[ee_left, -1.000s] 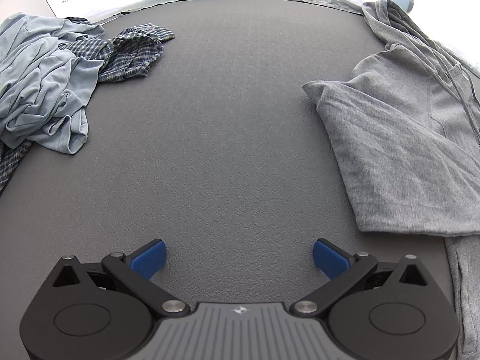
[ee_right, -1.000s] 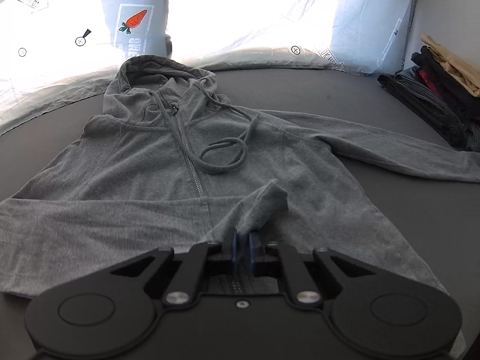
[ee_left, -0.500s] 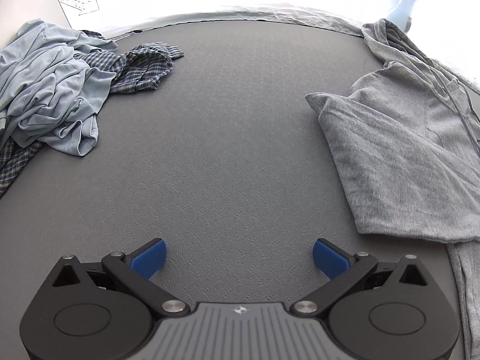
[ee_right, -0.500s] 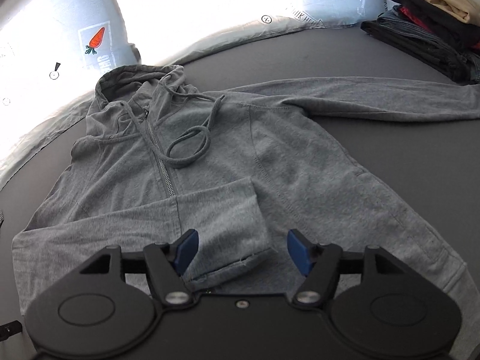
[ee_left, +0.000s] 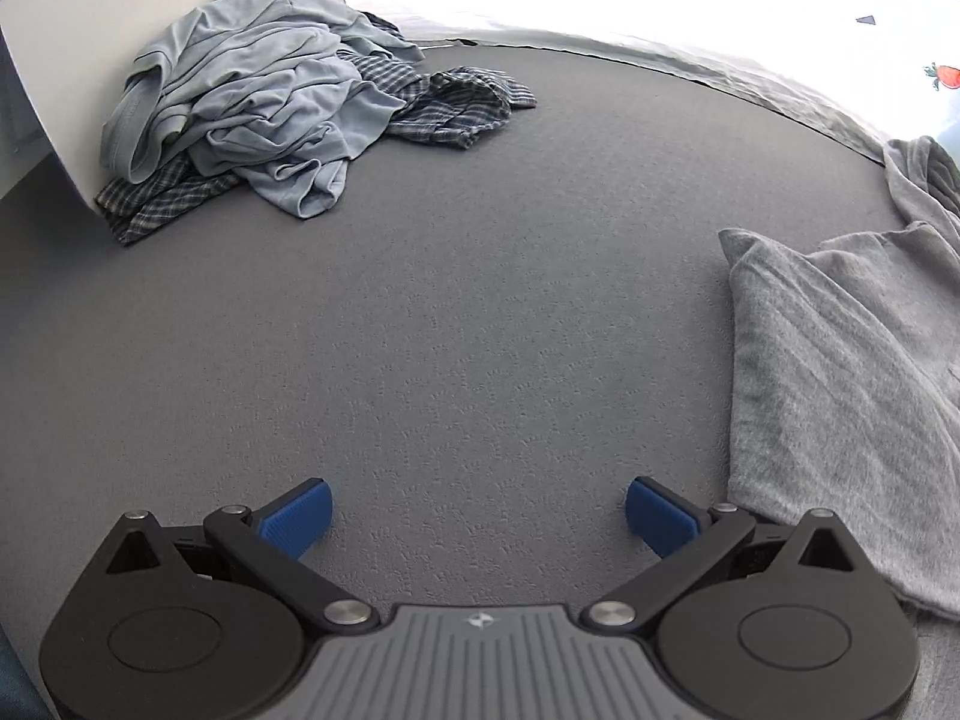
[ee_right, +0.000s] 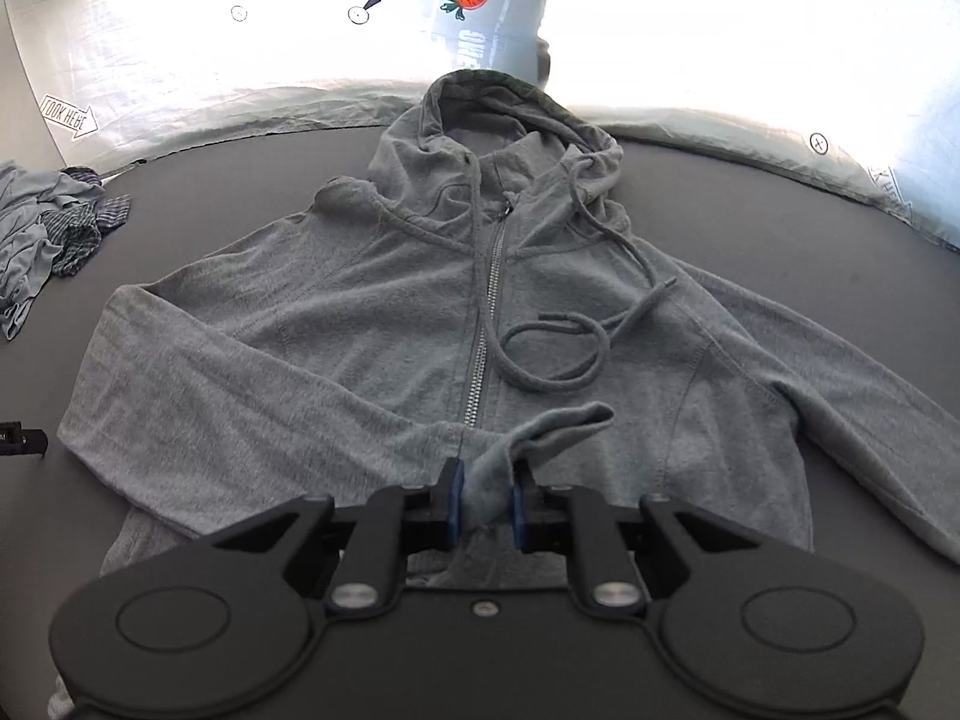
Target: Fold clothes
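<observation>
A grey zip hoodie (ee_right: 390,312) lies face up on the dark grey mat (ee_right: 780,228), hood at the far end. Its left sleeve is folded across the chest, and the cuff (ee_right: 540,432) stands bunched between the blue pads of my right gripper (ee_right: 485,498), whose jaws are closing on it. The other sleeve (ee_right: 870,420) stretches out to the right. In the left wrist view, my left gripper (ee_left: 477,513) is open over bare mat (ee_left: 480,300), with nothing between its fingers. The hoodie's folded edge (ee_left: 840,390) lies just to its right.
A crumpled pile of light blue garments (ee_left: 252,96) on a plaid shirt (ee_left: 456,102) sits at the mat's far left against a white board. The same pile (ee_right: 36,240) shows at the right wrist view's left edge. A pale printed sheet (ee_right: 300,60) rims the mat's far side.
My right gripper let go of the cuff, stood open half a second ago, and has closed on it again. The left gripper's view has swung toward the clothes pile; its jaws stayed open.
</observation>
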